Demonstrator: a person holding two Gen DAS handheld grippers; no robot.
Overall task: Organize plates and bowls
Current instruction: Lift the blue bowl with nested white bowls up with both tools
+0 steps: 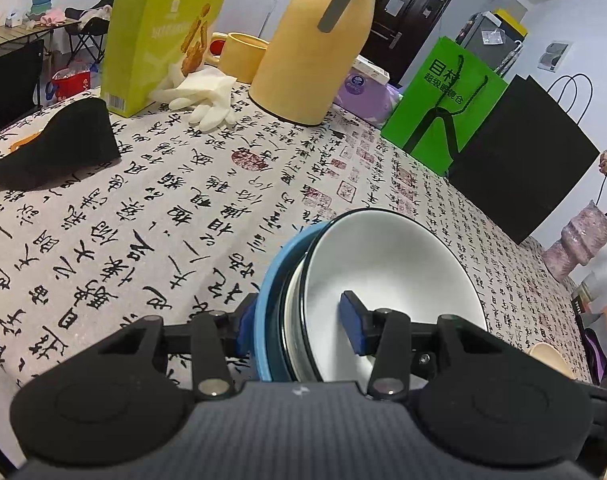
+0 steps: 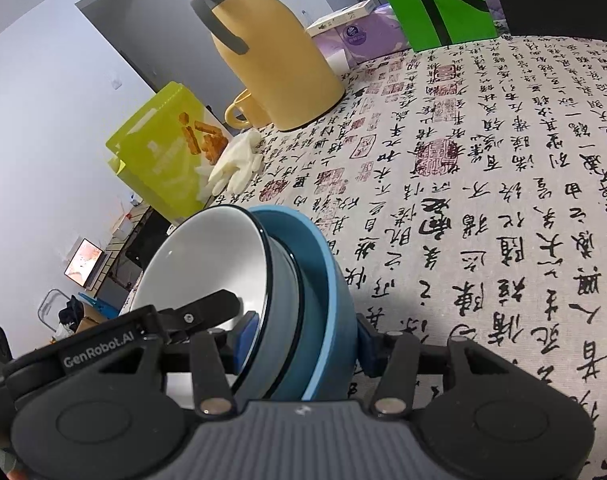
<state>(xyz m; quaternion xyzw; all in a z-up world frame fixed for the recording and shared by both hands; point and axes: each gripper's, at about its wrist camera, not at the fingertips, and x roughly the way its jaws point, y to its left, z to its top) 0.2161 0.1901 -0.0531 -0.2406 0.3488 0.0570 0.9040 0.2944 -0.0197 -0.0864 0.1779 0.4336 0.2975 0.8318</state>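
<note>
A stack of dishes hangs tilted over the calligraphy tablecloth (image 1: pixel 163 200). It is a white bowl (image 1: pixel 395 272) with a black rim, nested in a grey-blue dish (image 2: pixel 279 312), nested in a blue plate (image 1: pixel 271 280). My left gripper (image 1: pixel 299 326) is shut on one side of the stack, with one pad inside the white bowl and the other outside the blue plate. From the opposite side my right gripper (image 2: pixel 305 344) clamps the same stack, white bowl (image 2: pixel 207 256) and blue plate (image 2: pixel 327 272). The left gripper's finger (image 2: pixel 199 312) shows inside the bowl in the right wrist view.
At the table's far side stand a yellow jug (image 1: pixel 307 52), a yellow mug (image 1: pixel 241 56), a green snack box (image 1: pixel 159 36) and white gloves (image 1: pixel 203 96). A green bag (image 1: pixel 443 108) and a black bag (image 1: pixel 523 156) stand right. A black object (image 1: pixel 63 144) lies left.
</note>
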